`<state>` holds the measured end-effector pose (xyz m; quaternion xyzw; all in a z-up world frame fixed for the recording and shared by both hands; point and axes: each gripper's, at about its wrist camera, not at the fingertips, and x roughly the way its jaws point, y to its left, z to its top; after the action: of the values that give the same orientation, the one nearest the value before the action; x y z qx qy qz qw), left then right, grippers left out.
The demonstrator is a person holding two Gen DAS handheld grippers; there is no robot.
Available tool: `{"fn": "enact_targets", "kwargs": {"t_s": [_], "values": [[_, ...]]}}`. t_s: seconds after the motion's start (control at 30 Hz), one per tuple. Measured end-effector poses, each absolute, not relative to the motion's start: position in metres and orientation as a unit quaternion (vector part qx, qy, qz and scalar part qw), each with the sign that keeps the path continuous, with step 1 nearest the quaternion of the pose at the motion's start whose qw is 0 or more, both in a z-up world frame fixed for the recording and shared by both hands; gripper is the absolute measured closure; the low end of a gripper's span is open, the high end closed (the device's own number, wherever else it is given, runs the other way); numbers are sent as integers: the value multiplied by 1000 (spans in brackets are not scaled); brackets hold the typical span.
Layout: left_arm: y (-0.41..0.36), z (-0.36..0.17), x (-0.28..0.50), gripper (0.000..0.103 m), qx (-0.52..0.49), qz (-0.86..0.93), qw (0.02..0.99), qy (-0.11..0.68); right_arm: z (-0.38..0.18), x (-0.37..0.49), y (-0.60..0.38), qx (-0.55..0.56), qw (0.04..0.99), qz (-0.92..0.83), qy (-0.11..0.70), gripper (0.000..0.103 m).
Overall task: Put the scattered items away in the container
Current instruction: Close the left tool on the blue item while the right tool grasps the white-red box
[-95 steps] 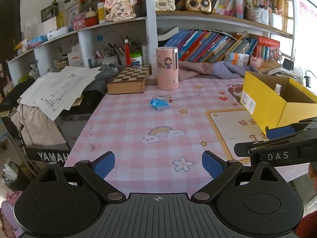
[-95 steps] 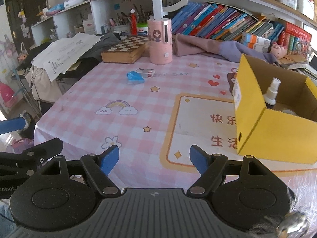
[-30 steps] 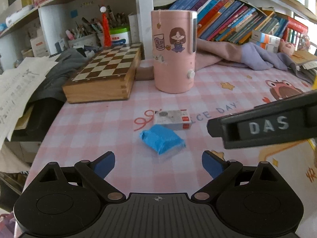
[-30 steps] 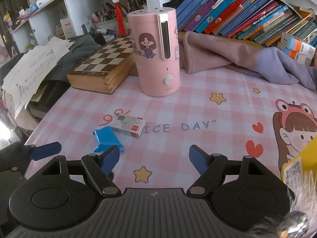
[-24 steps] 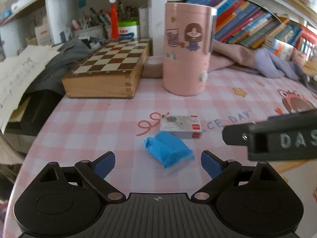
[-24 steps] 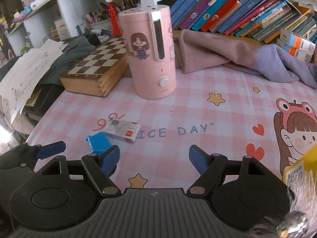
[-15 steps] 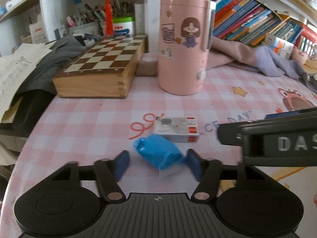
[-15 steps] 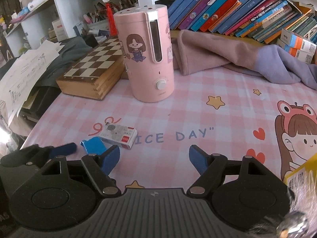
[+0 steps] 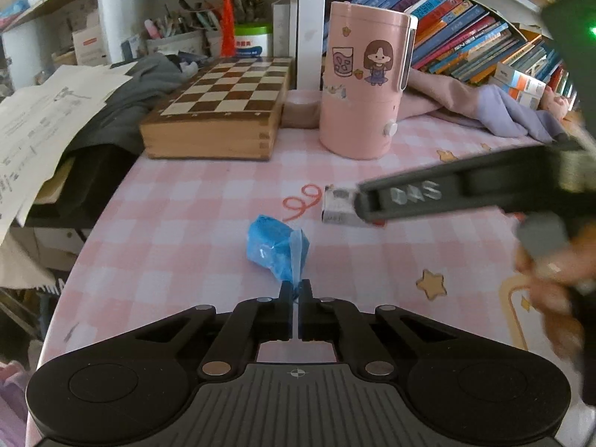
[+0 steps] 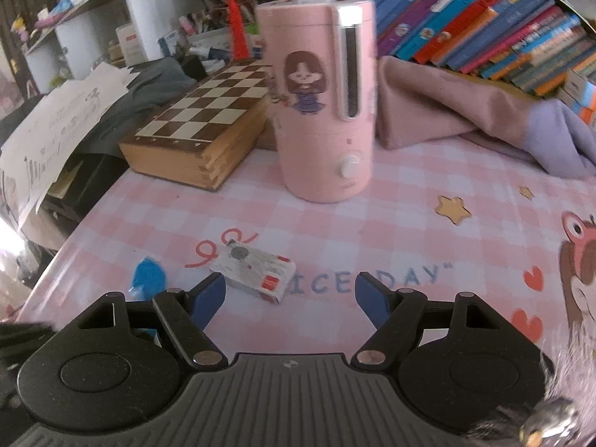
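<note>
Presently catalogued, left wrist view: left gripper (image 9: 296, 290), lower centre of frame, fingers pressed nearly together and pinching the trailing edge of a blue packet (image 9: 277, 247). The packet sits at mid-frame over the pink checked table (image 9: 193, 216); whether its body is touching the cloth or lifted off it cannot be told.

Small white box with a red end (image 9: 337, 206): right of centre on the table, just beyond the printed red curl, partly covered by the dark arm of the right gripper, which crosses in from the right edge of the frame.

Right wrist view: right gripper (image 10: 290, 294), lower centre, blue-padded fingers (image 10: 208, 296) spread wide and holding nothing. The white box (image 10: 255, 273) lies flat on the table between and slightly ahead of the fingers, nearer the left one, apart from both. A patch of the blue packet (image 10: 149, 275) shows at lower left of this frame.

Other items, both views:
- Pink cylindrical appliance with a girl sticker (image 9: 363, 89), upright, upper centre.
- Wooden chessboard box (image 9: 223, 111), closed, just left of the appliance.
- Pink and lilac cloth (image 10: 465, 111), heaped at upper right.
- Row of books (image 10: 484, 29), leaning on the shelf behind the cloth.
- Loose printed sheets (image 9: 41, 123), hanging over dark fabric at the left edge.

The container itself appears in neither view.
</note>
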<state>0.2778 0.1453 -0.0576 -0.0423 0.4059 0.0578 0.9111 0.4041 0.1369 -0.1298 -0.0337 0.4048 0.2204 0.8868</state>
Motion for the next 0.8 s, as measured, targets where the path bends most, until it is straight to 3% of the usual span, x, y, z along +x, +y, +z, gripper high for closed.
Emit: {"fn": "enact_targets", "kwargs": {"t_s": [0.07, 0.17, 0.23, 0.3, 0.47, 0.53, 0.6, 0.8], "values": [[144, -58, 275, 101, -40, 57, 908, 413, -132, 408, 144, -46, 887, 227, 399, 28], [142, -61, 276, 81, -30, 68, 900, 429, -136, 412, 153, -63, 885, 241, 394, 28], [140, -61, 276, 42, -15, 77, 901, 427, -139, 416, 159, -77, 882, 251, 392, 28], [138, -57, 275, 31, 1, 85, 908, 410, -143, 419, 163, -86, 878, 257, 394, 28], [134, -56, 289, 31, 26, 83, 909, 407, -149, 422, 165, -85, 875, 262, 399, 28], [132, -59, 294, 31, 33, 80, 908, 410, -150, 423, 164, -89, 872, 261, 403, 39], [129, -61, 298, 31, 38, 77, 907, 411, -150, 421, 160, -99, 876, 256, 397, 56], [121, -68, 313, 31, 42, 66, 907, 413, -149, 423, 146, -89, 880, 246, 397, 70]]}}
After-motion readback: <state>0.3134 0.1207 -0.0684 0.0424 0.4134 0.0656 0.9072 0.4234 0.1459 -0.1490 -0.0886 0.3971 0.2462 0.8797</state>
